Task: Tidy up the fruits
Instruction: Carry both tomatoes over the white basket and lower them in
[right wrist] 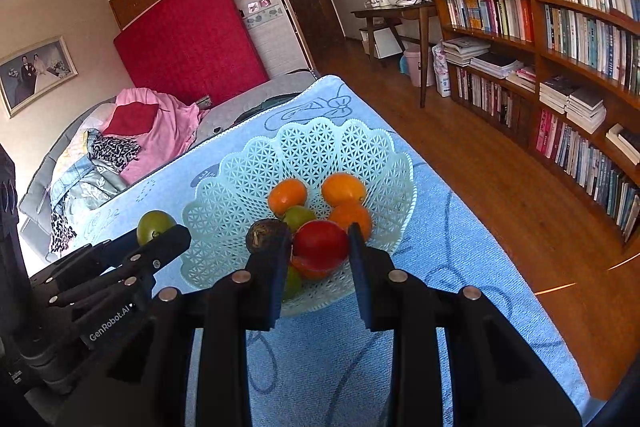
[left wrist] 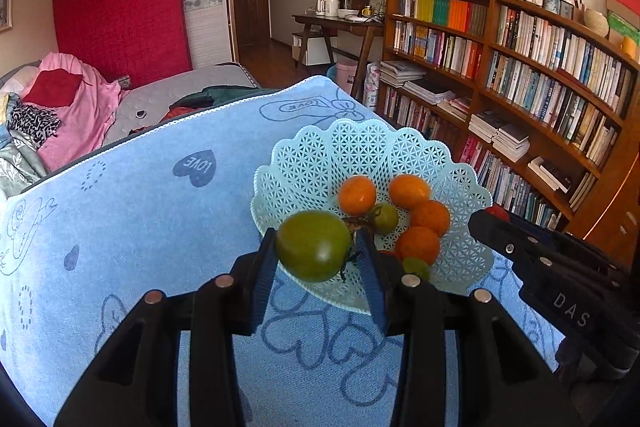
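Green tomato (left wrist: pixel 314 245) sits clamped between the fingers of my left gripper (left wrist: pixel 318 247), held up at the near-left rim of the basket (left wrist: pixel 360 147). Stem end faces the right finger. Red tomato (right wrist: pixel 320 245) is pinched in my right gripper (right wrist: pixel 320 247), fingers closed on both its sides, hanging over the near part of the basket.

Basket is pale mint lattice plastic with a scalloped edge, standing on the table (left wrist: pixel 140 207) under a blue towel printed with hearts. Inside it: four oranges (left wrist: pixel 357 195) grouped right of centre, two at the back and two nearer, touching each other. Small green tomato (left wrist: pixel 386 218) lies among them. Another greenish fruit (left wrist: pixel 416 267) shows at the near edge, partly hidden behind my left gripper's right finger. Dark brownish round fruit (right wrist: pixel 264 237) shows just left of my right gripper's left finger; can't tell if it rests in the basket.

Both grippers are side by side, near each other, not touching.
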`<act>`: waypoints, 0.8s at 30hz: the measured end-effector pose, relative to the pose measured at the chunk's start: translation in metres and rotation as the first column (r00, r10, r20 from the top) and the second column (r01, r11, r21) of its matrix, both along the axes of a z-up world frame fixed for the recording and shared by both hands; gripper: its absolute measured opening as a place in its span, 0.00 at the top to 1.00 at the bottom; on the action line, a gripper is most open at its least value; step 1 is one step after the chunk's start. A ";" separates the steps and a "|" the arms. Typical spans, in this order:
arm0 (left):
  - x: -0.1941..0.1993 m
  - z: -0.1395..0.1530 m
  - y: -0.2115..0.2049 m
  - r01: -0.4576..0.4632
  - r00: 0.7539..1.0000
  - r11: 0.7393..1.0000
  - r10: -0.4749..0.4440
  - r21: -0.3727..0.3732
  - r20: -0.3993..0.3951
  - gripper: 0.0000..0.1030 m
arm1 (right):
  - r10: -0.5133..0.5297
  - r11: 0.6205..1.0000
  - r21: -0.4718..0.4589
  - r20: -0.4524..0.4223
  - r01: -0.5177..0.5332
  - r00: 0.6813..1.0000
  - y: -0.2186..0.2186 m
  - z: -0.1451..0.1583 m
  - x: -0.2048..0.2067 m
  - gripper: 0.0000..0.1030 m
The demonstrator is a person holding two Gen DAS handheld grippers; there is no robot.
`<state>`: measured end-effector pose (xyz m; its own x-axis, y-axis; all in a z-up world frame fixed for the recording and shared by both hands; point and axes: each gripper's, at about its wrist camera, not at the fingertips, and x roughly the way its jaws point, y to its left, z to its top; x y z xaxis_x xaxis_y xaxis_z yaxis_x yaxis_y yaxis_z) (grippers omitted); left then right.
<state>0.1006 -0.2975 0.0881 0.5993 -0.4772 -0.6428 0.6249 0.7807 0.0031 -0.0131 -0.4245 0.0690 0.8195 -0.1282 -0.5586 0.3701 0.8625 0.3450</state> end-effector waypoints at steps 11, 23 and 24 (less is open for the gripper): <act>0.009 0.002 0.003 -0.039 0.999 0.999 0.040 -0.029 0.025 0.14 | -0.057 0.998 0.004 0.017 0.057 0.998 -0.009 -0.003 -0.004 0.45; 0.013 0.007 0.029 -0.158 0.987 0.987 0.158 -0.008 0.032 0.06 | -0.060 0.998 0.009 -0.001 0.060 0.998 -0.004 -0.006 -0.010 0.39; 0.012 0.007 0.030 -0.163 0.986 0.987 0.163 -0.005 0.036 0.05 | -0.059 0.998 0.006 -0.004 0.059 0.998 -0.003 -0.006 -0.011 0.36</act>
